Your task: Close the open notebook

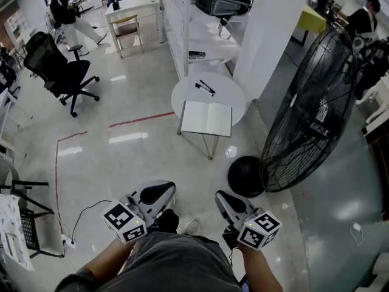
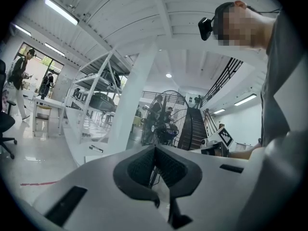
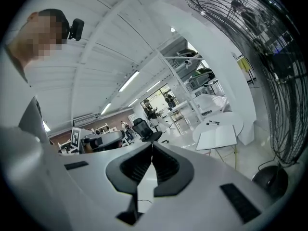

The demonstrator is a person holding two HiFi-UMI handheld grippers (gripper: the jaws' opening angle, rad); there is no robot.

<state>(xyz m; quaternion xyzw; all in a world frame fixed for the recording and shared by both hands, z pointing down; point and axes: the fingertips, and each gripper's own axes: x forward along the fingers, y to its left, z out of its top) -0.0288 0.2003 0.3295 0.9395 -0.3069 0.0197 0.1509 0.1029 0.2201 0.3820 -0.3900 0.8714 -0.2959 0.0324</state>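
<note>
The open notebook lies flat with blank white pages on the near edge of a small round white table. In the right gripper view the notebook shows far ahead on the table. Both grippers are held low, close to the person's body and well short of the table. My left gripper is shut with nothing in it, its jaws meeting at the tips. My right gripper is likewise shut and empty. The left gripper view shows only the table's edge.
Two black pens lie on the table behind the notebook. A large black floor fan with a round base stands right of the table. A white pillar rises behind it. A black office chair stands at left. A power strip lies near left.
</note>
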